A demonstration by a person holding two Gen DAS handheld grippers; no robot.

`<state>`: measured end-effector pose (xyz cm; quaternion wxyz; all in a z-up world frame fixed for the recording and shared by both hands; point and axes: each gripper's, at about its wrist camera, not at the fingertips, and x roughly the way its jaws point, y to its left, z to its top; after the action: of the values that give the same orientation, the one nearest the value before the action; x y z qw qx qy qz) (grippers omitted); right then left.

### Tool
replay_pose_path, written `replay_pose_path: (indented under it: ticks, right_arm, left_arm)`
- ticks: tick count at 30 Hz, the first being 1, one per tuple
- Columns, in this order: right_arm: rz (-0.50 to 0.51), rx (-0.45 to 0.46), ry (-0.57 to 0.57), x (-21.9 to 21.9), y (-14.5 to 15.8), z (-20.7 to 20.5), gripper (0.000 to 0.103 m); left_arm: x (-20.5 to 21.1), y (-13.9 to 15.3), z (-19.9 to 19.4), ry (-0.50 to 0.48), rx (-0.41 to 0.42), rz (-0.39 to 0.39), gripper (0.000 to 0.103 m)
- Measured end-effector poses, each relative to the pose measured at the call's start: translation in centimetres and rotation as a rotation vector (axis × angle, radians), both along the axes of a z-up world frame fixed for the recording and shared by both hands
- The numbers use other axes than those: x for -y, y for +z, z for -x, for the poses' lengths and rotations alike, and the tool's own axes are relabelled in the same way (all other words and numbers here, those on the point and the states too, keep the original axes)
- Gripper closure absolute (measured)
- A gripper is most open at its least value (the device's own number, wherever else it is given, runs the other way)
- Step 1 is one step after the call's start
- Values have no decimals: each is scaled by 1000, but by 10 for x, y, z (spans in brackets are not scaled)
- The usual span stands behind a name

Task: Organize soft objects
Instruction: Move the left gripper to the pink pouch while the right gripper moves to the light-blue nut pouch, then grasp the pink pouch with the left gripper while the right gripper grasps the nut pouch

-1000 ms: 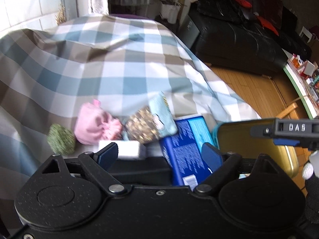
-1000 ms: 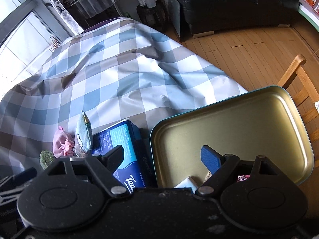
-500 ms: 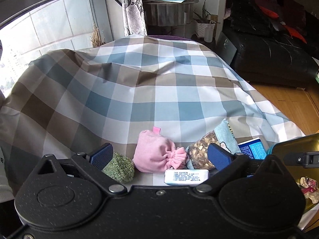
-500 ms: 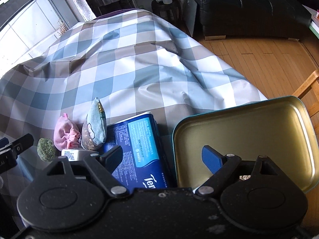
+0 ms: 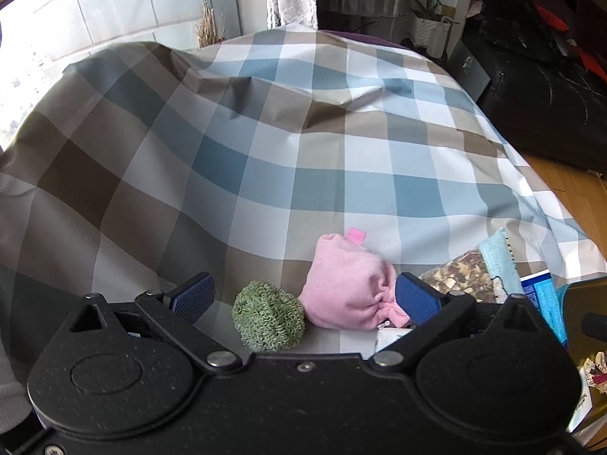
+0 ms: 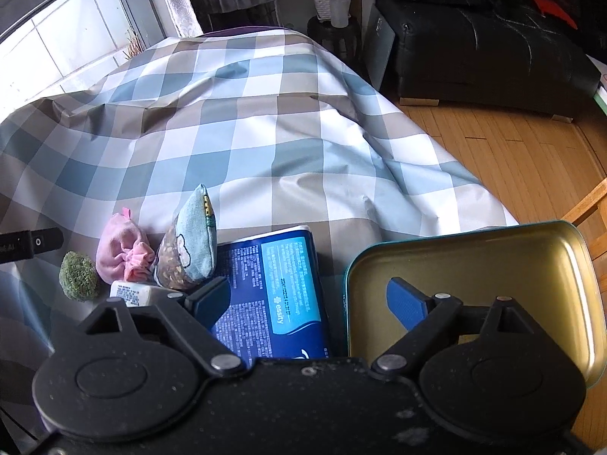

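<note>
Checked cloth (image 5: 303, 144) fills both views. Gold tin (image 6: 493, 265) at 4 o'clock in right view, near edge cut off by the right gripper (image 6: 309, 303), jaws wide, empty. Blue pack (image 6: 273, 295) beside tin, bottom hidden. Patterned pouch (image 6: 189, 242) leans on pack. Pink pouch (image 5: 349, 288) and green ball (image 5: 267, 322) touch, between the left gripper (image 5: 303, 295) fingers, wide, gripping nothing. White box (image 6: 131, 292) mostly hidden.

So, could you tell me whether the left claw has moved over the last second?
Yes. The left claw has swung left: it framed the blue pack before, now the green ball.
</note>
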<state>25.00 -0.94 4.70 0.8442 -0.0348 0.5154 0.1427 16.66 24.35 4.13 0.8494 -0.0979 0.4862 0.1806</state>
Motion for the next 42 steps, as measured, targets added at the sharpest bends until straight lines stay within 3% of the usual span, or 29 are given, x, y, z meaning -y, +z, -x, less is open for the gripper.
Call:
replay_pose_path:
  ticks: [14,19,24,27,29,32,34,39,42]
  right_arm:
    - [9,77,91,-35,2,1,10]
    - [26,138,142,-61,3,-8,6]
    - [58,163,238,-87,-10,-23,8]
    - [76,116,285,-97,-22,-31,28]
    - [98,87,327,-102,-32,-34,57]
    - [67,29,355,-104,-40,-41,83]
    - [41,12,350,-105,-38,-47,93]
    - [54,92,273,-100,-30,-65,98]
    - [15,24,232,-88,-32,-79,90]
  left_arm:
    - [-24,-22,-23,-12,-59,136,5]
    - [-11,-39,-38,-67,-107,76,5]
    - [-3,-52,-48,-98,-135,93,5]
    - [-5,-59,-52,-81,-151,103,5]
    - [-11,-64,-53,-51,-157,128,5]
    - [-15,-66,-55,-19,-153,142,6]
    - [-16,-65,-56,-14,-144,133,6]
    - [-16,-67,-58,-5,-135,146,6]
    - [-15,-68,-58,-6,-138,152,6]
